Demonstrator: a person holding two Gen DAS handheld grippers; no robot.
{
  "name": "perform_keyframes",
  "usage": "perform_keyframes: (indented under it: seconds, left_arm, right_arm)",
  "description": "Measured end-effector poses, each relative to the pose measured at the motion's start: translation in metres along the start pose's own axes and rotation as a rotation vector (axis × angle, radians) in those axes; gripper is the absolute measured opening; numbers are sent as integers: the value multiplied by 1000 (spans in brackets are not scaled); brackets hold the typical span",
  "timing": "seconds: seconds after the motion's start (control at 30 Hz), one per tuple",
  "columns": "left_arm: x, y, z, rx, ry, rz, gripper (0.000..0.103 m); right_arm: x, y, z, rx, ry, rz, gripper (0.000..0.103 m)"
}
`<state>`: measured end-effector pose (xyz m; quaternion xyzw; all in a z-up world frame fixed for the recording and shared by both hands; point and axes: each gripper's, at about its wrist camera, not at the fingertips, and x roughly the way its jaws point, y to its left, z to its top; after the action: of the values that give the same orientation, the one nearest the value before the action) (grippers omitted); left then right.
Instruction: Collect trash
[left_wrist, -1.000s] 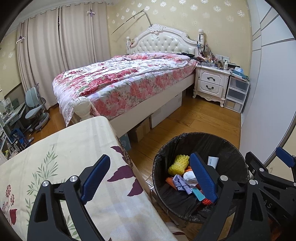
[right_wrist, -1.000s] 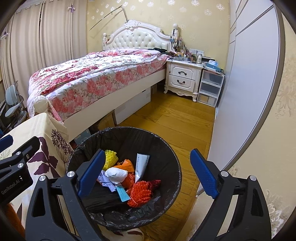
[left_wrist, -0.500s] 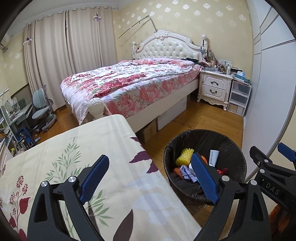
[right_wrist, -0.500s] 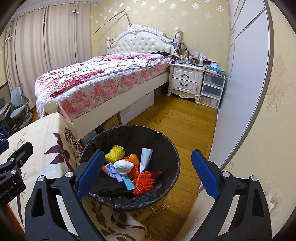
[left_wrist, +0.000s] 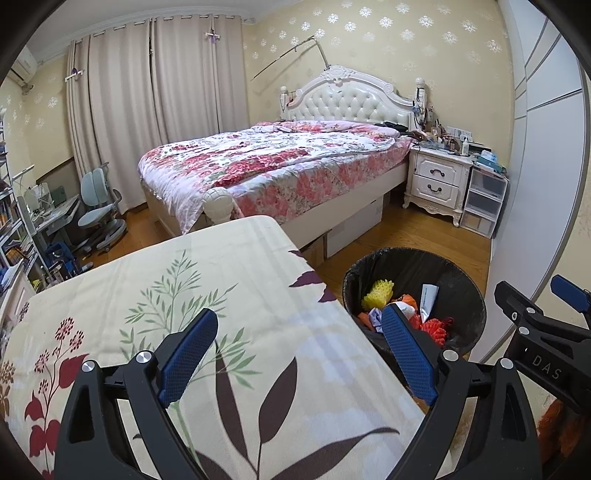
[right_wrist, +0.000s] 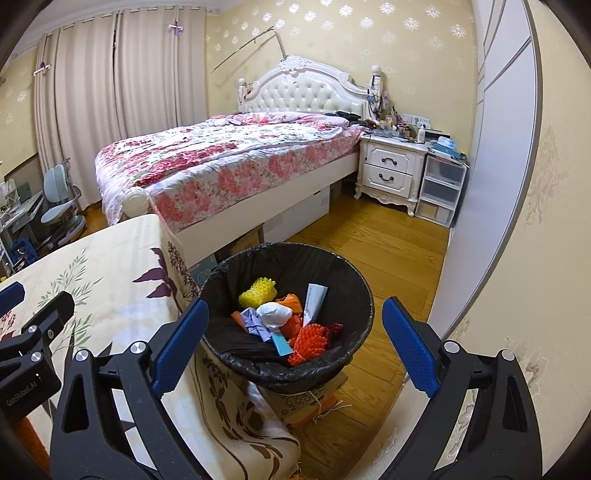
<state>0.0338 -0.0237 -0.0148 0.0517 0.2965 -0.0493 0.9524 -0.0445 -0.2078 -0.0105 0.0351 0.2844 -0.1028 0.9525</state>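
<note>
The left gripper (left_wrist: 299, 354) has its two fingers spread wide apart, and nothing is between them. Its pads (left_wrist: 188, 354) are blue with a fine diamond texture, and they sit on black plastic arms with round silver bolts. It hangs above a table (left_wrist: 221, 280) that is covered with a smooth cream cloth printed with green sprigs, dark purple leaves and small red flowers.

The right gripper (right_wrist: 291, 345) is also wide apart and holds nothing. It has the same blue textured pads (right_wrist: 410, 347), and it hangs over the near side of the trash bin (right_wrist: 364, 295).

The trash bin is round, lined with a wrinkled, shiny black plastic bag. It stands on the wooden floor (right_wrist: 388, 251) just beside the right edge of the table, between the table and a pale wardrobe door (right_wrist: 491, 155). Inside it lie soft pieces of trash: a yellow foam net (right_wrist: 257, 291) with a bumpy surface, a white crumpled ball (right_wrist: 275, 314), an orange foam net (right_wrist: 310, 341), a pale purple scrap (right_wrist: 253, 321), a flat white folded paper (right_wrist: 314, 297) and a thin light blue strip (right_wrist: 281, 341). Under the bin some flat cardboard (right_wrist: 295, 404) with printed letters shows.

Farther away is a bed (right_wrist: 221, 158) with a quilt of pink and red flowers and a white padded headboard. To the right of it stands a white carved nightstand (right_wrist: 391, 173) with two drawers.
</note>
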Motion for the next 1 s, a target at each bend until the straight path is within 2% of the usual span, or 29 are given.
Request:
perform_keyframes:
  seconds: [0.37, 1.0]
  left_arm:
    - [-19, 20, -15, -41, -1, 27, 90]
    - [-23, 25, -18, -50, 0, 24, 90]
  right_arm:
    - [-19, 12, -10, -26, -4, 22, 93]
    - [-22, 19, -12, -40, -4, 24, 93]
